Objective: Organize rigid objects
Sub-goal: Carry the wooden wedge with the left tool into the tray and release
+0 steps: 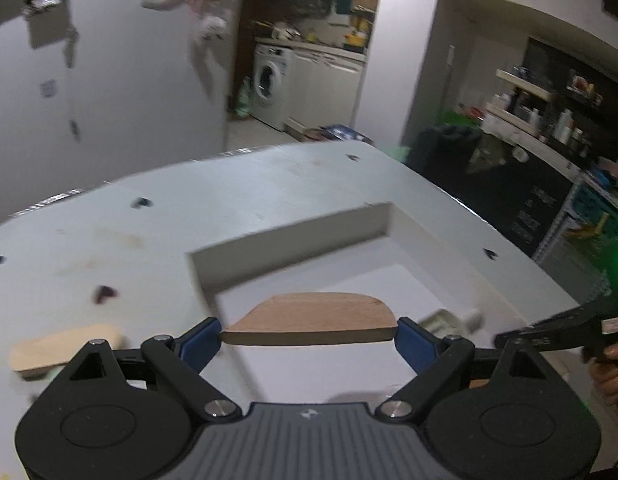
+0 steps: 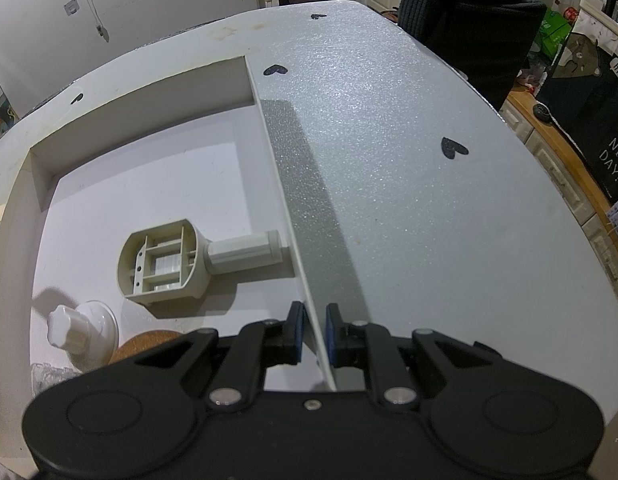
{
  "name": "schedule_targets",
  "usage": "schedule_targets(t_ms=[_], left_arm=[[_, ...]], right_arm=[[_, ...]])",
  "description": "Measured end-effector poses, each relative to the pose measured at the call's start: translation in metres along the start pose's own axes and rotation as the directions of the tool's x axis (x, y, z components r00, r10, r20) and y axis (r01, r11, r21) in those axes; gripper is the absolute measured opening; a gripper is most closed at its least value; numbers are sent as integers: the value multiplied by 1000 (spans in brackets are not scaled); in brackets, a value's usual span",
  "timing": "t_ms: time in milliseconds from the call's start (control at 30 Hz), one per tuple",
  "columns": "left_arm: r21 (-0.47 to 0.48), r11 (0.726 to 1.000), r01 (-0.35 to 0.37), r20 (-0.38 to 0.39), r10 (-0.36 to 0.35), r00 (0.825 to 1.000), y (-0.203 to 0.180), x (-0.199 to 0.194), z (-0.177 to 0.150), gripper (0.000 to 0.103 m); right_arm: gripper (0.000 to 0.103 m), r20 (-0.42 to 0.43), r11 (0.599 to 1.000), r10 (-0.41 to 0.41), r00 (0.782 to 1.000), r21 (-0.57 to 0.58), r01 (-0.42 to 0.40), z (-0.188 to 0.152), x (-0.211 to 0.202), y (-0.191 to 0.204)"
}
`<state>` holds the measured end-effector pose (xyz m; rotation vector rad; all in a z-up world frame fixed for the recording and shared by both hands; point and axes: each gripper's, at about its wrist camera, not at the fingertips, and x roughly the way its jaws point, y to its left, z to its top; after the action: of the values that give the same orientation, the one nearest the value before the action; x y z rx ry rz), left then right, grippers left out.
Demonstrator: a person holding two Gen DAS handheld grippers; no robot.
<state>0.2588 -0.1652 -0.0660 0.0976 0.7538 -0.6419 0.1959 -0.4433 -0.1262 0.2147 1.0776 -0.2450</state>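
A half-oval wooden board [image 1: 309, 318] is clamped end to end between the blue pads of my left gripper [image 1: 309, 338], held in the air above the open white box [image 1: 293, 236]. A second wooden piece [image 1: 65, 350] lies on the table to the left of the box. My right gripper [image 2: 313, 314] is shut on the box's thin right wall [image 2: 285, 184], one pad on each side. Inside the box lie a beige plastic part with a stub handle [image 2: 181, 260], a white knobbed lid [image 2: 83, 330] and a cork disc [image 2: 149, 344].
The table [image 2: 409, 160] wears white foam sheeting with small black heart marks. A dark chair back [image 2: 469, 12] stands at its far right corner, and a wooden counter [image 2: 549, 128] runs along the right. A hand [image 1: 607, 376] shows at the right edge of the left wrist view.
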Motion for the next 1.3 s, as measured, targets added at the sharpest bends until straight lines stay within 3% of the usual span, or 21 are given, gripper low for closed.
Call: schedule_targets(t_ms=[267,600,967,1033,1300], left_arm=[[113,993,32,-117,-19,993,-35,44,0,92],[177,984,30,-225,11,974,-45,86,-2,92],[82,994,77,-288,-50,956,-38,102,-5,97],[62,995,72,-295,-50,954,-36,102,-5,102],[28,998,61,-315,-49,948,-35,97,-6,103]], right_arm=[[13,0,1000,7,1000,0,-7,1,1,0],[13,-1,1000,10,1000,-1,-10,1,1,0],[13,1,1000,13,1000,2,-13,2,2,-1],[13,1,1000,13,1000,2,-13,2,2,-1],[13,1,1000,13,1000,2,-13,2,2,-1]])
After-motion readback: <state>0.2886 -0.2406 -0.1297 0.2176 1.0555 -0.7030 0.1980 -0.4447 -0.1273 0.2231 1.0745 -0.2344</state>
